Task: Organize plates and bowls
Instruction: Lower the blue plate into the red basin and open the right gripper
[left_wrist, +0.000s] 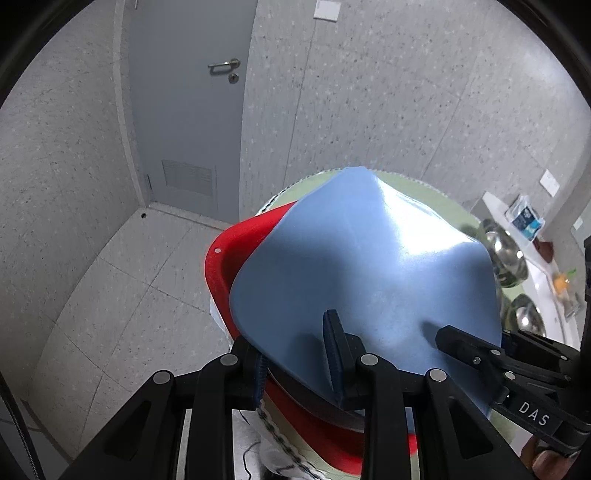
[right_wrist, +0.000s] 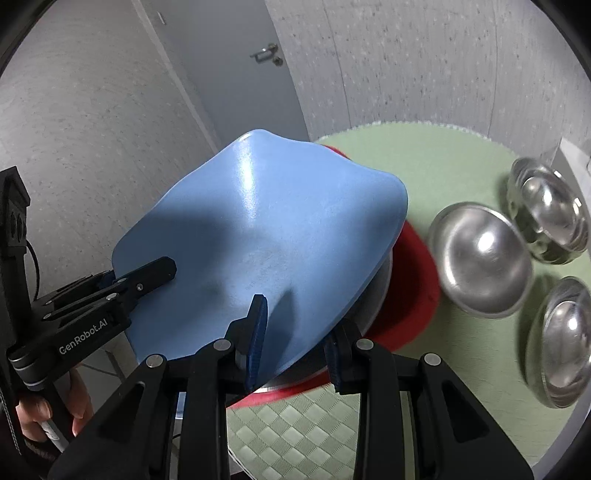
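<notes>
A light blue plate (left_wrist: 362, 266) is held between both grippers, tilted above a red plate (left_wrist: 229, 258) on the round table. My left gripper (left_wrist: 299, 365) is shut on the blue plate's near edge, one finger above and one below. My right gripper (right_wrist: 295, 343) is shut on the blue plate (right_wrist: 258, 229) at another edge; its body also shows in the left wrist view (left_wrist: 498, 365). The red plate (right_wrist: 410, 295) lies under it, with a metal plate rim (right_wrist: 373, 310) between them. Three steel bowls (right_wrist: 480, 258) stand to the right.
The round table wears a green checked cloth (right_wrist: 424, 166). Steel bowls (left_wrist: 506, 258) stand at the table's right side. A white counter (left_wrist: 532, 251) with small items runs behind. A grey door (left_wrist: 184, 110) and tiled floor lie to the left.
</notes>
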